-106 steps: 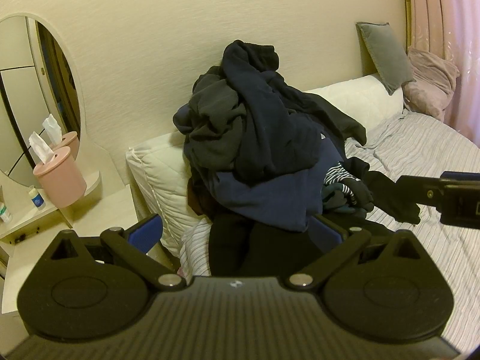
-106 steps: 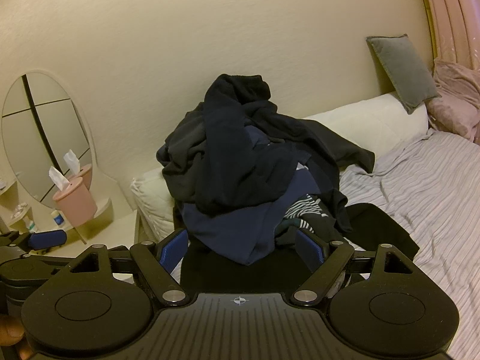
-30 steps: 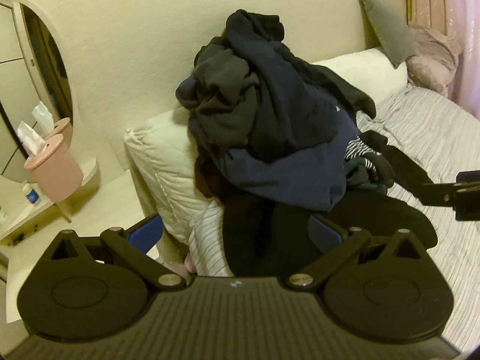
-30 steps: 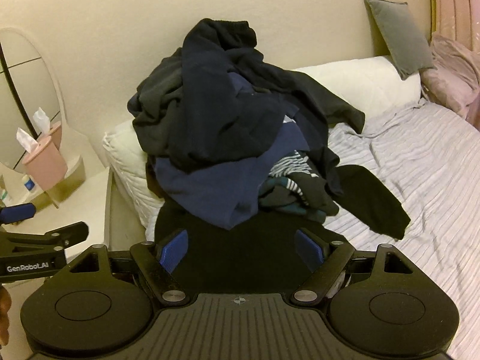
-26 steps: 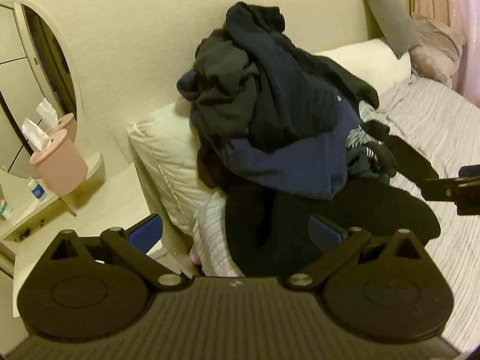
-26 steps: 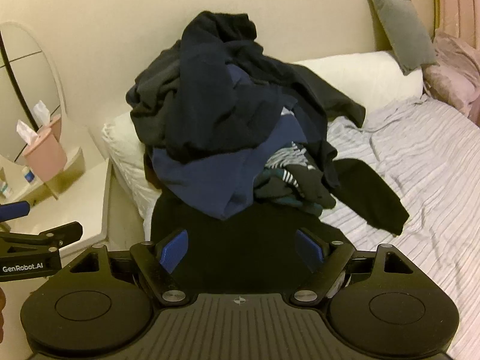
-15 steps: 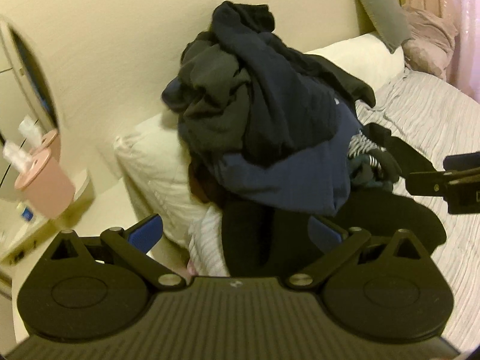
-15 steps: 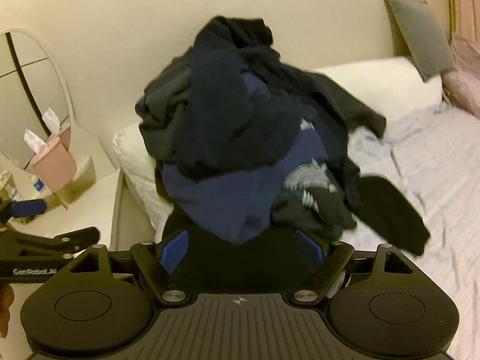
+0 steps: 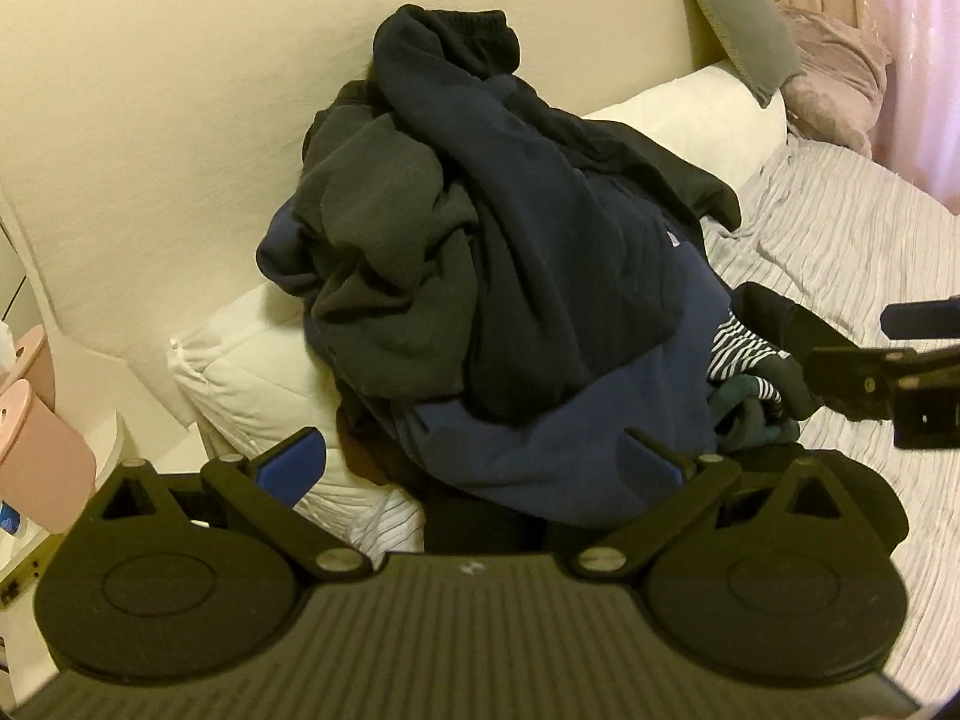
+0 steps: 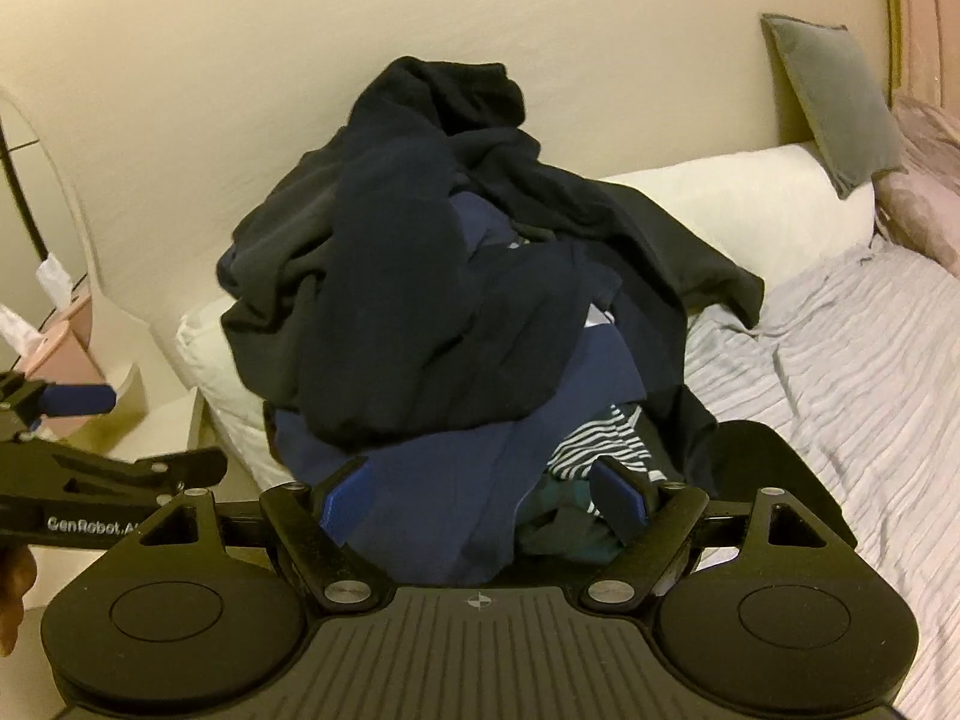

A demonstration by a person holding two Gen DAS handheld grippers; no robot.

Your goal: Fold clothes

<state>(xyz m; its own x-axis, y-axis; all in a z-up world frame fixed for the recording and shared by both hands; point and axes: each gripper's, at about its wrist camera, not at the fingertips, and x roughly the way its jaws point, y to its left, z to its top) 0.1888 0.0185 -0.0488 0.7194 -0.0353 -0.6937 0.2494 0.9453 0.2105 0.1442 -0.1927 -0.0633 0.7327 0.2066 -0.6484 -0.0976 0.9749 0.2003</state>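
Observation:
A tall heap of dark clothes (image 9: 498, 252) (image 10: 456, 300) is piled on the bed against the wall. A navy garment (image 9: 570, 438) (image 10: 444, 480) hangs down its front, and a black-and-white striped piece (image 9: 741, 354) (image 10: 600, 444) pokes out at the right. A black garment (image 10: 774, 462) lies flat on the sheet at the foot of the heap. My left gripper (image 9: 471, 462) is open just in front of the navy cloth, gripping nothing. My right gripper (image 10: 485, 498) is open too, close to the navy and striped cloth; it also shows at the left wrist view's right edge (image 9: 888, 345).
White pillows (image 9: 252, 372) and a long bolster (image 9: 690, 120) lie under and behind the heap. A grey cushion (image 9: 738, 18) and pink pillow (image 9: 840, 72) sit far right. The striped sheet (image 9: 840, 228) stretches to the right. A pink tissue box (image 9: 36, 456) and a mirror (image 10: 18, 180) stand at the left.
Both grippers have come closer to the heap, which now looks larger and more central in both views. Their jaws have stayed wide apart, and the clothes have not moved.

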